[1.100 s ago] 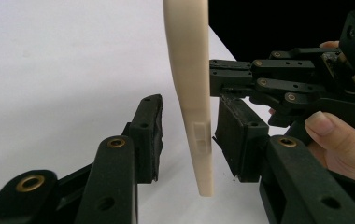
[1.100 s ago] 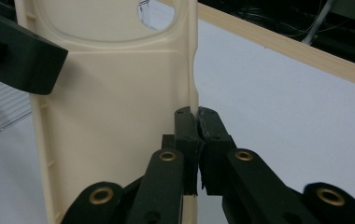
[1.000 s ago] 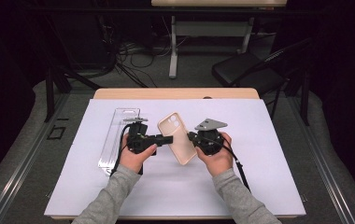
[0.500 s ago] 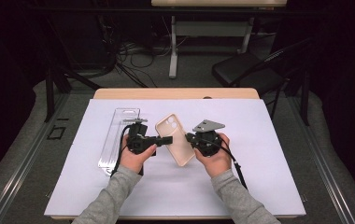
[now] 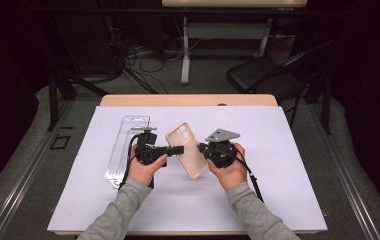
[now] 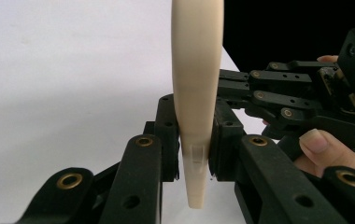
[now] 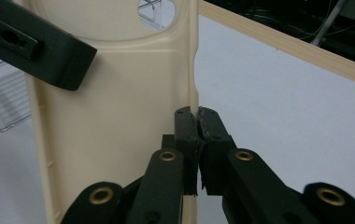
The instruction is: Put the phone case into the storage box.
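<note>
The left tongs [image 6: 195, 154] have just been closing and now clamp the long edge of a cream phone case [image 5: 187, 150] — its thin rim sits pinched between both pads. The right tongs [image 7: 198, 140] are closed tight on the opposite edge of the phone case. Held between the two, it hangs tilted above the white tabletop [image 5: 288, 165], camera cut-out at its far end. A clear plastic package [image 5: 123, 150] lies flat just left of the left hand [image 5: 145, 170].
</note>
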The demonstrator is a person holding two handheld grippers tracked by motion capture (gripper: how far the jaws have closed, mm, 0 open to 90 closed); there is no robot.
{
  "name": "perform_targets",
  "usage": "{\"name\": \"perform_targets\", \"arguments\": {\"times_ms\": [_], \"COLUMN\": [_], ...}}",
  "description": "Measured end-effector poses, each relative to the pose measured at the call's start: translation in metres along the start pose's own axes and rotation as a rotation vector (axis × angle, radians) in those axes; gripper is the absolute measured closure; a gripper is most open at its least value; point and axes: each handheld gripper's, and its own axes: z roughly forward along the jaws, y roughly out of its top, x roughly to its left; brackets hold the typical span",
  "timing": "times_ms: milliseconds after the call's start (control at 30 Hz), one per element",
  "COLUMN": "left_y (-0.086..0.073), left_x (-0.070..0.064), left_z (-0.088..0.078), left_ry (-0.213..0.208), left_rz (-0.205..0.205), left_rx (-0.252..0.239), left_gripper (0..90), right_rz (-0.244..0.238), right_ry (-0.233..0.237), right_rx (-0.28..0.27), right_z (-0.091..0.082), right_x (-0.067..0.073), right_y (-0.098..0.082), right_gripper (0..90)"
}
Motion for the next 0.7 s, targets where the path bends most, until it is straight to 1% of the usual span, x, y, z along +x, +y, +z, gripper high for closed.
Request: {"name": "perform_targets", "arguments": {"times_ms": [67,167,300,367,600,700], "left_y": [0.0,-0.0004,-0.0005,-0.0009,-0.0017,-0.0023], "left_x": [0.0005,0.001,0.0016,0.0019,0.0022,0.0021], "left_z": [0.0,0.0003,0.0002,-0.0002,-0.0006,-0.0002], "left_ry": [0.001,-0.003,-0.006,-0.01,-0.011,-0.008], "left_rz": [-0.001,-0.018,-0.026,-0.033,-0.05,-0.075], "left_rx": [0.0,-0.001,0.0,-0.009,-0.015,-0.014], "left_gripper": [77.4,77.9,78.8,78.9,79.3,79.3], "right_rz": [0.002,0.0,0.0,0.002,0.0,-0.001], "right_ry": [0.0,0.001,0.0,0.001,0.004,0.004], "right_rx": [-0.001,0.0,0.001,0.0,-0.002,0.0], "right_z": [-0.0001,0.0003,0.0005,0.0006,0.0007,0.001], "right_x": [0.0001,0.0,0.0002,0.0005,0.0007,0.0007], "right_y": [0.0,-0.0002,-0.0003,-0.0004,-0.0003,-0.0005], "right_gripper": [87.8,87.8,87.8,87.8,87.7,87.7]}}
